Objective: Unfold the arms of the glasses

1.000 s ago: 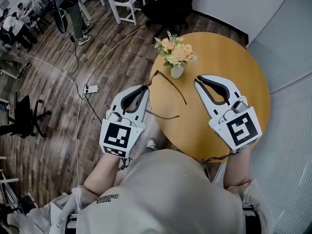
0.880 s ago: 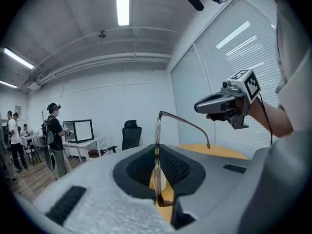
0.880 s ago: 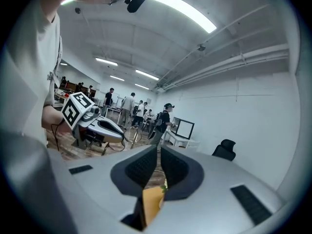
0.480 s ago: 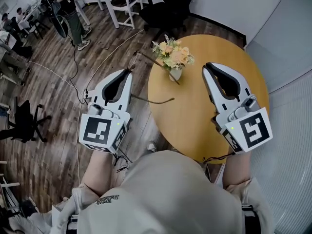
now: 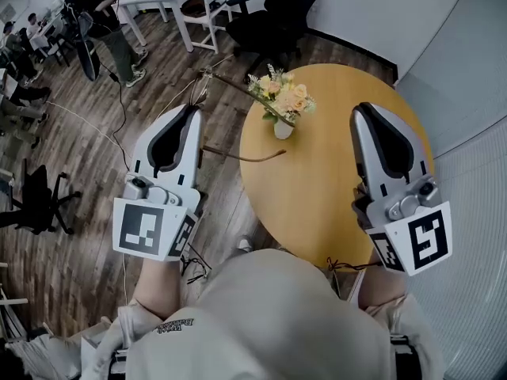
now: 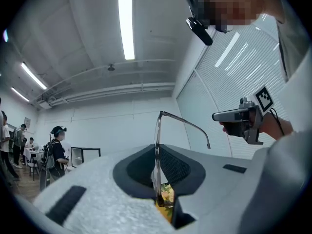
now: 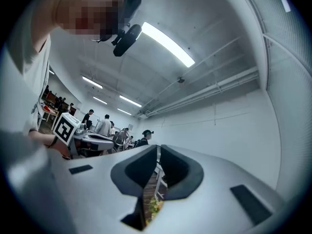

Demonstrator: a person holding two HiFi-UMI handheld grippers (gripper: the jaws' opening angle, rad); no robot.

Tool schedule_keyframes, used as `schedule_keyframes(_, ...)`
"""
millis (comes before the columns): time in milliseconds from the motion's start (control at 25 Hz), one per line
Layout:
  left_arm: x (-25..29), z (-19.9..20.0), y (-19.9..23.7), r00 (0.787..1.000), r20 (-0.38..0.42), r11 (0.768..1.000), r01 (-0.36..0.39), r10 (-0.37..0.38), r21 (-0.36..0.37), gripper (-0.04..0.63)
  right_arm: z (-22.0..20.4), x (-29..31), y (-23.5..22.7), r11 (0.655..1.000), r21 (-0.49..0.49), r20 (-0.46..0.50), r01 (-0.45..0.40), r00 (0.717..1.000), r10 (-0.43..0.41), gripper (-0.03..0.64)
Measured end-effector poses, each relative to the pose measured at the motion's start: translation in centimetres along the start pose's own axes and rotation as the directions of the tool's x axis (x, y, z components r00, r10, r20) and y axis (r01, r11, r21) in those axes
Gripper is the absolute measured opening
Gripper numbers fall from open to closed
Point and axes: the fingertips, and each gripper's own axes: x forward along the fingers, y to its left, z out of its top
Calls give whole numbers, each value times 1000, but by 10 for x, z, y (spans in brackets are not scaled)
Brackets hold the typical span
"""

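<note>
The left gripper (image 5: 192, 114) has carried the thin brown wire-framed glasses (image 5: 242, 158) sideways. A second ago they hung above the edge of the round yellow wooden table (image 5: 333, 188); now the front is out over the dark plank floor (image 5: 95, 133). Its jaws are clamped on the front rim. The right gripper (image 5: 363, 111) has drawn away to the right, its jaws together with nothing between them. Both arms of the glasses stand out toward the table (one crosses the small white vase of flowers (image 5: 283, 105)), so I judge the unfolding is finished, or very near.
</note>
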Motion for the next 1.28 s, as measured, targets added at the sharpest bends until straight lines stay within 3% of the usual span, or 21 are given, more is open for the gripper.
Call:
schedule_keyframes(320,-16,16,-1,999,51,1000,-3,4,-14,41,-11,-9,-7,998,33,-8,52,999,-51,43)
schedule_keyframes(840,-28,-46,0,997,-73,993,-22,13,-113,41,-58,-17,4,994,103,-114,42,993,-30,43)
schedule_keyframes(1280,-31,-47,-7,997,-79,992,8,-18,-126,41,-83,-22,15,993,117,-190,18,982,5,43)
